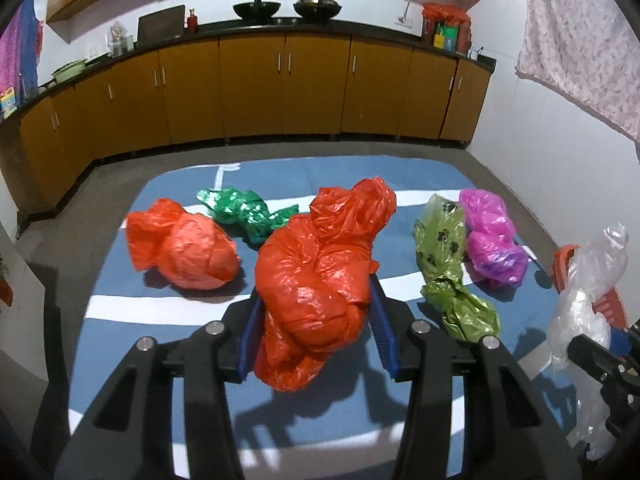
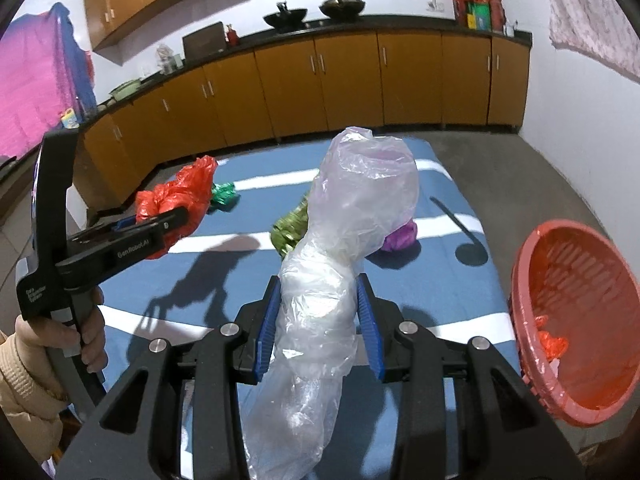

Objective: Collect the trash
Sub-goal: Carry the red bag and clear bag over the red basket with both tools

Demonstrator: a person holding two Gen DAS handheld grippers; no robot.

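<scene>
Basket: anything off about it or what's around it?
The basket is tipped, its mouth turned sideways toward the mat instead of up, with red scraps low inside. Bags dropped in could slide back out. Otherwise nothing odd: each tool grips a bag, and four bags lie loose on the mat.

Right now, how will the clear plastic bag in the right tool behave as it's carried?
Clear plastic bag: probably floppy, its crumpled ends droop past the right tool. Likely light, thin see-through film. May slip, being glossy.
</scene>
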